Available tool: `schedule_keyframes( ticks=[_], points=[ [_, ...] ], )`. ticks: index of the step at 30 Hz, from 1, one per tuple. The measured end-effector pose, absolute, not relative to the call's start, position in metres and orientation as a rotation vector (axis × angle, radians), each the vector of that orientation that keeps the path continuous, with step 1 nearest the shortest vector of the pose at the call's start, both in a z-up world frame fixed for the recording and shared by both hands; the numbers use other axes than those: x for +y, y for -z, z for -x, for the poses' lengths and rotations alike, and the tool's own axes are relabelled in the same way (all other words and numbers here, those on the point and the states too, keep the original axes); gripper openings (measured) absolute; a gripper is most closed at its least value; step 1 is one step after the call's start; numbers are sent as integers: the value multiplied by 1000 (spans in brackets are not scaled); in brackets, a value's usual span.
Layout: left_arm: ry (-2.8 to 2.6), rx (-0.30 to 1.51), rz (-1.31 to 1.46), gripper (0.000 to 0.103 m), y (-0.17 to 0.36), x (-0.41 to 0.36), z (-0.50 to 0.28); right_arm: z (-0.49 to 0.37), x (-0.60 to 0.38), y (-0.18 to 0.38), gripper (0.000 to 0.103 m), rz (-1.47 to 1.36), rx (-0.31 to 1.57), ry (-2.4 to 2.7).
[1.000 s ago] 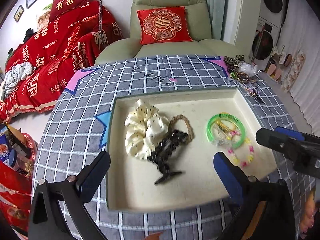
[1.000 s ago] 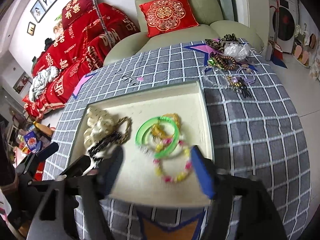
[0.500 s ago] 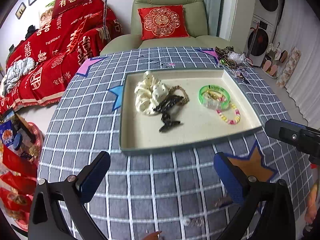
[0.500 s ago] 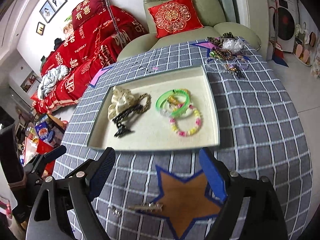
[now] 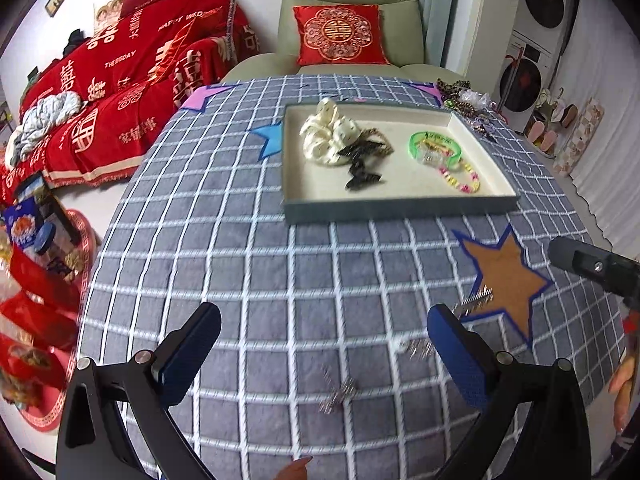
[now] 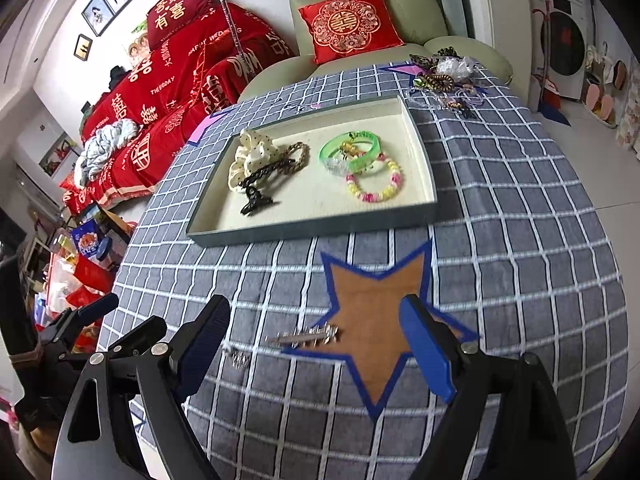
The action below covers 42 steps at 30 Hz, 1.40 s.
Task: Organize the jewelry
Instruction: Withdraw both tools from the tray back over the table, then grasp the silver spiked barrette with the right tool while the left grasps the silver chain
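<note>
A cream-lined tray on the checked tablecloth holds a cream scrunchie, a black claw clip, a green bangle and a pink-yellow bead bracelet. A silver hair comb lies at the brown star's edge, small silver pieces nearby. My left gripper and right gripper are open and empty, low over the near cloth.
A pile of loose jewelry lies at the table's far right corner. A green armchair with a red cushion stands behind the table. A red-covered sofa is at the left. Boxes sit on the floor.
Both grippers have pulled back from the tray toward the table's near edge. The comb and small silver pieces have come into view near them. Both stay open.
</note>
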State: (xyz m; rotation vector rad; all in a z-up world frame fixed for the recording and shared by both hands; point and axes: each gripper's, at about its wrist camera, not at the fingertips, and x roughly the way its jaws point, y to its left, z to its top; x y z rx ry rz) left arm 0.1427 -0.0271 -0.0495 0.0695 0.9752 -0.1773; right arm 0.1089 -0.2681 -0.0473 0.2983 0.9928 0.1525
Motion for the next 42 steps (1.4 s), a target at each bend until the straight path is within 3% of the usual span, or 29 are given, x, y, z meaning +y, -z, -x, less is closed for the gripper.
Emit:
schedule_keyframes(
  ticks=[11,17,35,36,38,42],
  points=[
    [166,983,-130,103,78,-8,-95,-65,-253,64,89,-232,1000,-133],
    [158,977,-170,103,89,-5,-81,-56,-249,87,89,-156,1100,-143],
    [272,1016,-175,102,107,-13,-102,-84,-218,103,89,205,1081,-325],
    [278,1016,-176,101,108,-15,-103,-88,-217,104,88,220,1079,-337],
    [284,1024,-182,88,110,-17,-106,-95,-215,106,88,240,1074,-359],
    [303,1044,-186,84,115,-22,-112,-109,-208,110,78,299,1067,-401]
  ],
)
